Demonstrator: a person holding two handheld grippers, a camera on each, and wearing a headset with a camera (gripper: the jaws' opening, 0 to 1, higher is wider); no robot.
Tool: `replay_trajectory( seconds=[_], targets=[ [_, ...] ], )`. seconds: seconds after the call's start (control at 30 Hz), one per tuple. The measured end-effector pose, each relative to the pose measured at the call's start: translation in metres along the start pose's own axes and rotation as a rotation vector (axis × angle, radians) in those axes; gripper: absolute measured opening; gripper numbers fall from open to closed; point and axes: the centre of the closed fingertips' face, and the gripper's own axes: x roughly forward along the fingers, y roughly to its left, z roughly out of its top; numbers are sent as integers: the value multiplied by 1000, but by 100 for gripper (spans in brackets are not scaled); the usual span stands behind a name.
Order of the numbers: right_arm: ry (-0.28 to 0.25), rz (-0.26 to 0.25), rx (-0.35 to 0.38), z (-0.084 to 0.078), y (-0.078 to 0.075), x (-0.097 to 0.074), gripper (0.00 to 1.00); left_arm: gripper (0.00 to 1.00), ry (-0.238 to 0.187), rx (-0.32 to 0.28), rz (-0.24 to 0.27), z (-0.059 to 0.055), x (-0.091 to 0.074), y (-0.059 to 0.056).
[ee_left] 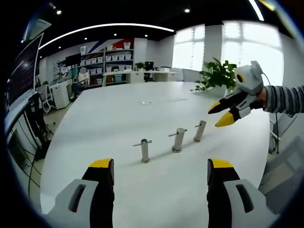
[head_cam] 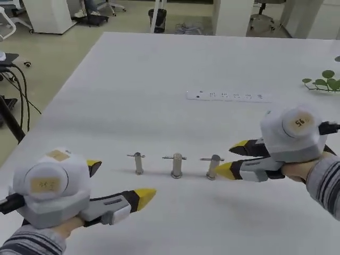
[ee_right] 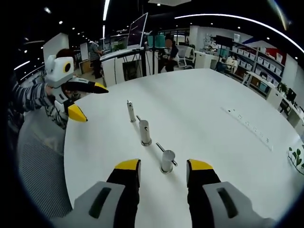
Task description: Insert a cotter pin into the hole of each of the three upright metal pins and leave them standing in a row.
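Three metal pins (head_cam: 177,166) stand upright in a left-to-right row on the desk (head_cam: 159,79), each with a cotter pin (head_cam: 174,158) lying horizontal through its top. The left hand-held gripper (head_cam: 119,181) and the right hand-held gripper (head_cam: 232,158) flank them, jaws wide and empty.

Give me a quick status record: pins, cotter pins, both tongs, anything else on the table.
pins: left pin, middle pin, right pin, all upright in a row on the table
cotter pins: a crossbar shows through the top of each pin in the head view
left tongs: open, empty, on the near side of the row, apart from the pins
right tongs: open, empty, right pin just ahead of the tips, not gripped
other: power strip beyond the row; plant at the right edge
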Motion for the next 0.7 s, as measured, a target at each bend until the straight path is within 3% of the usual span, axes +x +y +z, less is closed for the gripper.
replay_trajectory(
  seconds=[0.17, 0.3, 0.7],
  targets=[
    [-37, -25, 46, 3, 9, -10, 40, 79, -9, -33, 11, 0, -3, 3],
    [-76, -50, 109, 3, 16, -15, 44, 80, -4, -20, 17, 0, -8, 3],
    [-137, -96, 199, -8, 28, -23, 58, 83, -1, -33, 24, -4, -18, 0]
  ],
)
